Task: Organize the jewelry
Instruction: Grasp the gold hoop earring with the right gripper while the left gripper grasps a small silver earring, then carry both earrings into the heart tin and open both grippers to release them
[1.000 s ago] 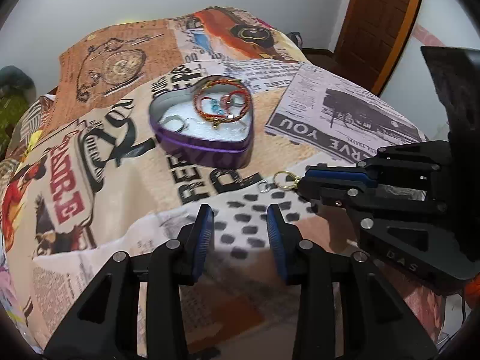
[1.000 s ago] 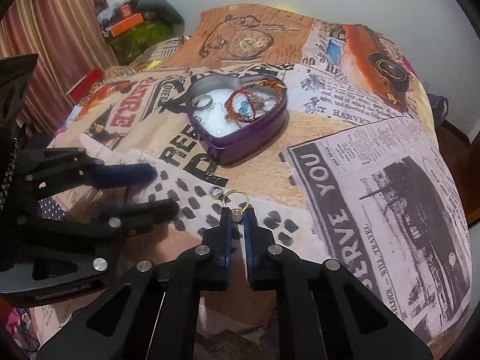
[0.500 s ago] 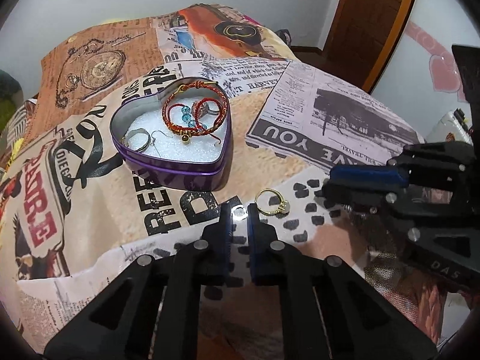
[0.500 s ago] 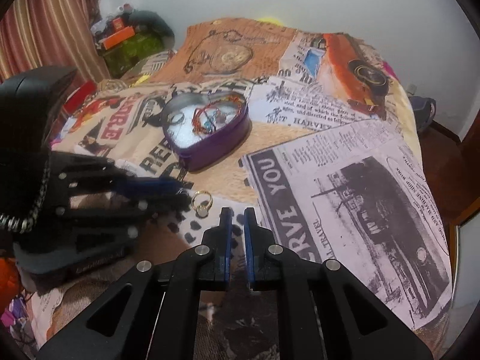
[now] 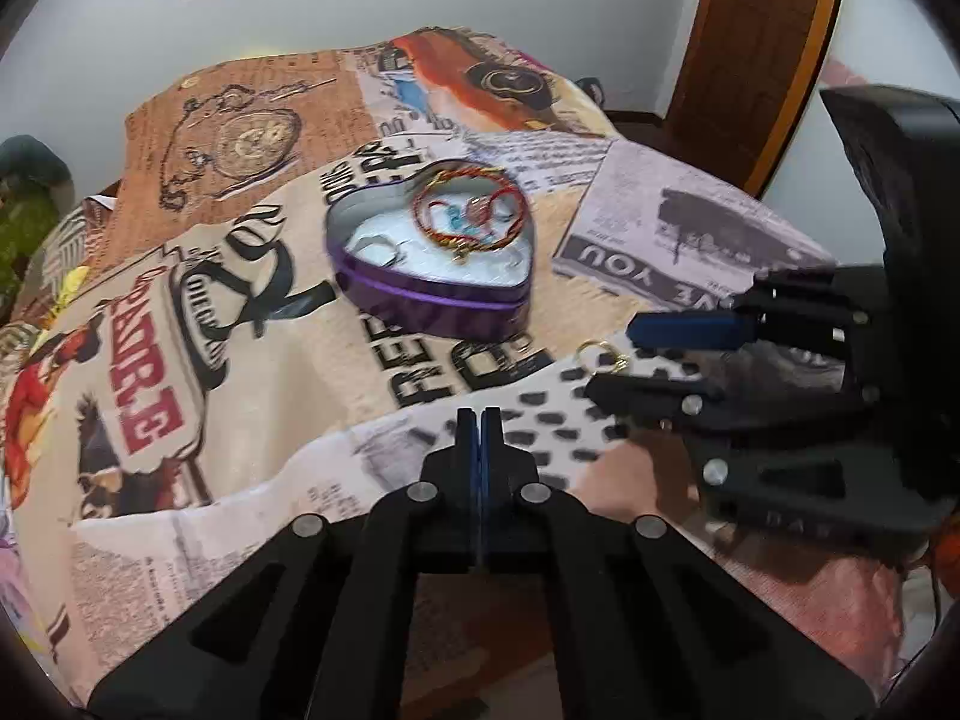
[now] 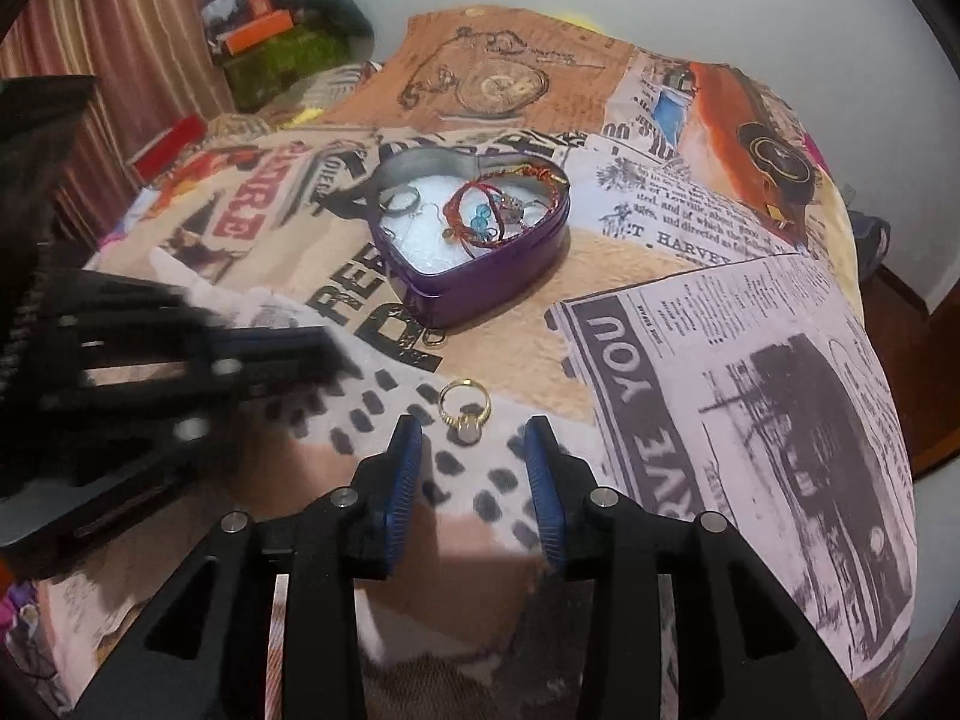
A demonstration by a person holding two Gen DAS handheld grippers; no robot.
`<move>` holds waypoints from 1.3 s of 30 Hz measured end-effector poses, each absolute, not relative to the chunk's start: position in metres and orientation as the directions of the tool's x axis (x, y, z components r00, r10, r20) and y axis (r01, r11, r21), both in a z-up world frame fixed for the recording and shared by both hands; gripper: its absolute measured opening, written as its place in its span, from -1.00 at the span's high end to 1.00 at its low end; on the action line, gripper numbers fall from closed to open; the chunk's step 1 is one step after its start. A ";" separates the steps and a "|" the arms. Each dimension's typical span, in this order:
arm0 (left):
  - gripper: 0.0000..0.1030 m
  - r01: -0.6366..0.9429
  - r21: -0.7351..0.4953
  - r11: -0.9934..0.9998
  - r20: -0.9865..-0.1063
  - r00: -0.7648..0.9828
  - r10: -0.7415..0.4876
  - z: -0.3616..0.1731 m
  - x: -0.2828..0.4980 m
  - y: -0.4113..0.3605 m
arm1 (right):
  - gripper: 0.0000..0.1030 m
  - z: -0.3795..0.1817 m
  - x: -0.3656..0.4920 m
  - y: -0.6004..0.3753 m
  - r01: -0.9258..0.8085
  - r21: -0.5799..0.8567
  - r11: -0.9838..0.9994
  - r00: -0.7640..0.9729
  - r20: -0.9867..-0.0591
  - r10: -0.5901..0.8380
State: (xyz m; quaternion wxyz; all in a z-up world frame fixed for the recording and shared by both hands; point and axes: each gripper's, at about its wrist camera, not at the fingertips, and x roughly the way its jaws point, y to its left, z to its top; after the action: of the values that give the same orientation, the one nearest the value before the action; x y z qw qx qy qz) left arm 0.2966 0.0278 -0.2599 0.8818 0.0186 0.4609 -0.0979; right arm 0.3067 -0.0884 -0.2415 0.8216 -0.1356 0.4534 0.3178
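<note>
A purple heart-shaped tin (image 5: 432,294) (image 6: 498,294) sits on the printed blanket, holding red cord bracelets (image 5: 468,213) (image 6: 480,210) and silver rings (image 6: 399,199). A gold ring with a pale stone (image 6: 462,411) (image 5: 600,355) lies on the blanket just ahead of my right gripper (image 6: 474,438), which is open with the ring between its fingertips' line. A small silver ring (image 6: 435,339) lies against the tin's near wall. My left gripper (image 5: 479,420) is shut; I see nothing between its fingers. It also shows, blurred, in the right wrist view (image 6: 282,354).
The blanket (image 5: 240,330) covers a bed that drops away at its edges. A wooden door (image 5: 762,48) stands at the back right. A curtain (image 6: 102,18) and cluttered items (image 6: 276,42) lie beyond the bed's left side.
My right gripper has opened and moved in behind the gold ring. My left gripper has drawn back from the small silver ring, still shut, and the ring now lies beside the tin.
</note>
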 end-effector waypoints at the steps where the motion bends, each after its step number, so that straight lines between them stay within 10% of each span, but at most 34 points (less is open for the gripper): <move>1: 0.99 0.191 -0.065 0.979 -0.817 0.553 -0.162 -0.260 0.296 0.029 | 0.37 -0.242 0.308 -0.088 -0.646 0.065 0.761 0.386 -0.832 0.399; 13: 0.40 0.207 -0.082 0.975 -0.833 0.522 -0.181 -0.264 0.318 0.010 | 0.67 -0.239 0.308 -0.091 -0.649 0.067 0.758 0.411 -0.807 0.424; 39: 0.84 0.160 -0.052 0.986 -0.815 0.564 -0.134 -0.263 0.321 0.005 | 0.67 -0.220 0.316 -0.130 -0.585 0.133 0.800 0.462 -0.756 0.464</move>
State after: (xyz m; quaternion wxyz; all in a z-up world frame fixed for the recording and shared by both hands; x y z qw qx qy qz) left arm 0.3208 0.0054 -0.2633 0.8843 0.0141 0.4593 -0.0832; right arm 0.3156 -0.1302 -0.2199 0.8519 -0.0725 0.4173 0.3079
